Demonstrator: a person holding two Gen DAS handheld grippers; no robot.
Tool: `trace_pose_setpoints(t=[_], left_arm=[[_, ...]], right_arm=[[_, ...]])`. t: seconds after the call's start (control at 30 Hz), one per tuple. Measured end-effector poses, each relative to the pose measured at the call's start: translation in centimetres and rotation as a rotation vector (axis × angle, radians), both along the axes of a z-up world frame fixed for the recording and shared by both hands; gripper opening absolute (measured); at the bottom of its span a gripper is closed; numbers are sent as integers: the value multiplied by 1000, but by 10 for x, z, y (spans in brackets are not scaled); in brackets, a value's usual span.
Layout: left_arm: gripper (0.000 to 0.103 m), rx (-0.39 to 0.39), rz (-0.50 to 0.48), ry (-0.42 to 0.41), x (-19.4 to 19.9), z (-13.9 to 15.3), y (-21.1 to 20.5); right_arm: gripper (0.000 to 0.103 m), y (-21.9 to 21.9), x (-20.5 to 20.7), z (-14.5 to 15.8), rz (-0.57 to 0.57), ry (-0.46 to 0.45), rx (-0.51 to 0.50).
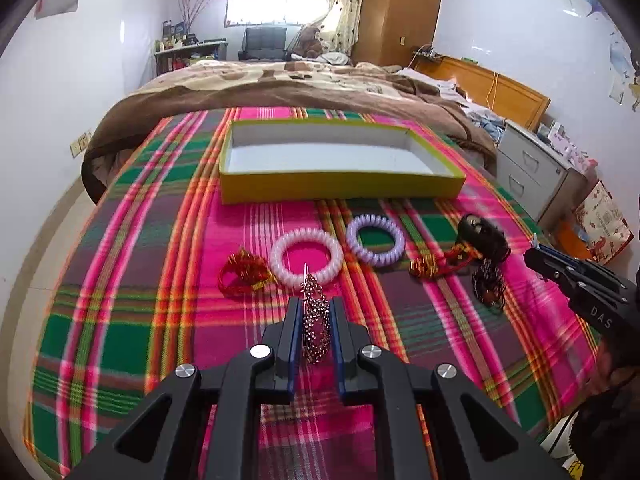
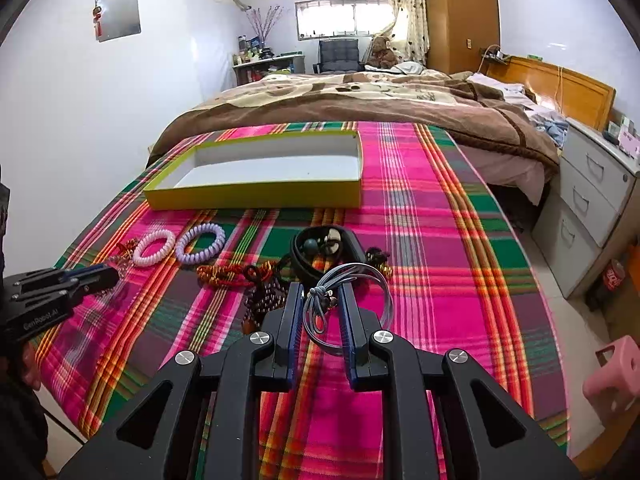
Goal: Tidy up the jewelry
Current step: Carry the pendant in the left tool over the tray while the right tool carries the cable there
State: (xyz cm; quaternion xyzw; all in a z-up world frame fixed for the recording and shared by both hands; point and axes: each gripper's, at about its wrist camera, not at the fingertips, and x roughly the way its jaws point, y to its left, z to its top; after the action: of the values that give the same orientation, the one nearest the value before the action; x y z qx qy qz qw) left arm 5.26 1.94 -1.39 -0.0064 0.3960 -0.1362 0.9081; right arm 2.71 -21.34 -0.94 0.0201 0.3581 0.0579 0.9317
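My left gripper (image 1: 316, 306) is shut on a sparkly beaded bracelet (image 1: 314, 322) just above the plaid cloth (image 1: 140, 320). In front of it lie a red-gold bangle (image 1: 244, 274), a white spiral hair tie (image 1: 280, 258) and a purple spiral hair tie (image 1: 356, 236). My right gripper (image 2: 321, 290) is shut on a bundle of grey elastic cords (image 2: 316, 312). Beyond it sit a black strap ring (image 2: 304, 258), a red-gold cord (image 2: 224, 274) and dark beads (image 2: 266, 296). The yellow-green box (image 1: 340, 190) (image 2: 256, 198) stands empty farther back.
The plaid cloth covers the bed's near end, and a brown blanket (image 2: 360, 100) lies behind the box. Grey drawers (image 2: 588, 216) and a pink stool (image 2: 612, 376) stand to the right. The floor drops off on both sides of the bed.
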Motion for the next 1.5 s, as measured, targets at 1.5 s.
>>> trace_pose_setpoints(t=[1.5], left_arm=[[13, -40, 70, 51, 217, -4, 7]], right_arm=[[18, 28, 231, -15, 148, 151, -88]])
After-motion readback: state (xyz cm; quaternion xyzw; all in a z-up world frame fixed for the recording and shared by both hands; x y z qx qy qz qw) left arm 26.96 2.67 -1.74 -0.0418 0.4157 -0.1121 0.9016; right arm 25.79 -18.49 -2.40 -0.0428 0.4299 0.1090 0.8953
